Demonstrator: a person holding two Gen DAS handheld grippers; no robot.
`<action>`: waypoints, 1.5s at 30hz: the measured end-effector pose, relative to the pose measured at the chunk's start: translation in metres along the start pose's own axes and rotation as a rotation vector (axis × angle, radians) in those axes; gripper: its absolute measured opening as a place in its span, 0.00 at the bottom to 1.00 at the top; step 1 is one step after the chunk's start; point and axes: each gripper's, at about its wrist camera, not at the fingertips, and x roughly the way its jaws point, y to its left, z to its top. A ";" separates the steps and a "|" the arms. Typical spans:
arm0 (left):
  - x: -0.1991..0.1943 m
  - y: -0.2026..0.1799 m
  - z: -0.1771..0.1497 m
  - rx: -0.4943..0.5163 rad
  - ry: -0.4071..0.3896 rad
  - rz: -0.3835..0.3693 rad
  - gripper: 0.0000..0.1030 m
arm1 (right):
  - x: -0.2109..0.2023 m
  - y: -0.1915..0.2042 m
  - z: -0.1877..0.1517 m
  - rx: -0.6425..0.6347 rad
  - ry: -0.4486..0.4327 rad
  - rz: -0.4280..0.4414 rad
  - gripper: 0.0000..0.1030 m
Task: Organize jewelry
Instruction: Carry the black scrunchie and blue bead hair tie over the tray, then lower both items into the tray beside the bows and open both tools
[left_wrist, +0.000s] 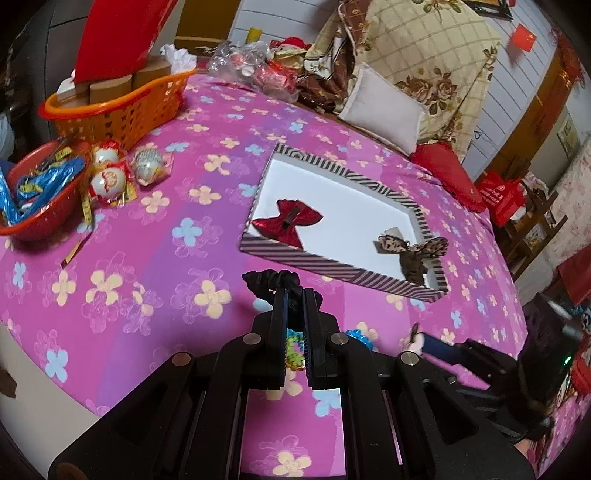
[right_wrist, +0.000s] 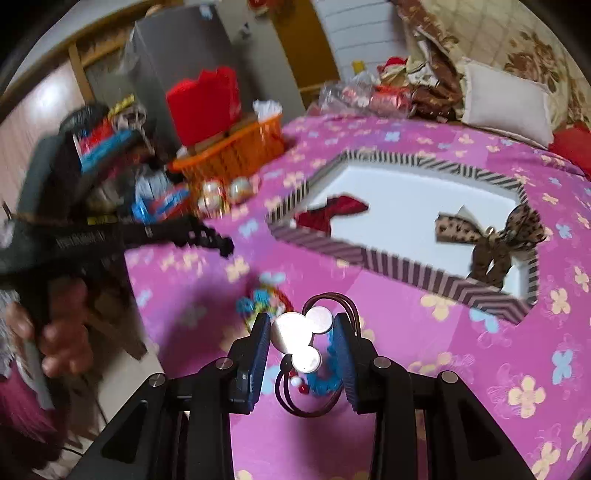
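Observation:
A striped tray (left_wrist: 334, 264) (right_wrist: 402, 275) lies on the pink flowered cloth. In it are a red bow (left_wrist: 291, 219) (right_wrist: 332, 212) and a leopard-print bow (left_wrist: 413, 254) (right_wrist: 495, 240). My left gripper (left_wrist: 294, 295) is shut on a black scrunchie (left_wrist: 271, 282), held above the cloth near the tray's near edge; it also shows in the right wrist view (right_wrist: 218, 243). My right gripper (right_wrist: 301, 332) is closed onto a silver mouse-head hair tie (right_wrist: 299, 332) with a dark elastic loop. Colourful hair ties (right_wrist: 266, 299) (left_wrist: 295, 345) lie on the cloth below.
An orange basket (left_wrist: 122, 107) with boxes stands at the back left. A red bowl (left_wrist: 40, 218) with blue ribbons and wrapped round ornaments (left_wrist: 110, 177) sit at the left. Pillows (left_wrist: 384, 107) and bags line the far side. The bed edge drops at the near left.

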 end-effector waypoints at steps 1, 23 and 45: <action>-0.001 -0.001 0.001 0.002 -0.002 -0.005 0.06 | -0.004 -0.001 0.003 0.005 -0.013 0.002 0.33; 0.054 -0.068 0.057 0.137 0.002 0.027 0.06 | -0.001 -0.077 0.074 0.042 -0.089 -0.176 0.33; 0.167 -0.073 0.058 0.162 0.123 0.129 0.06 | 0.092 -0.112 0.085 0.065 0.031 -0.174 0.33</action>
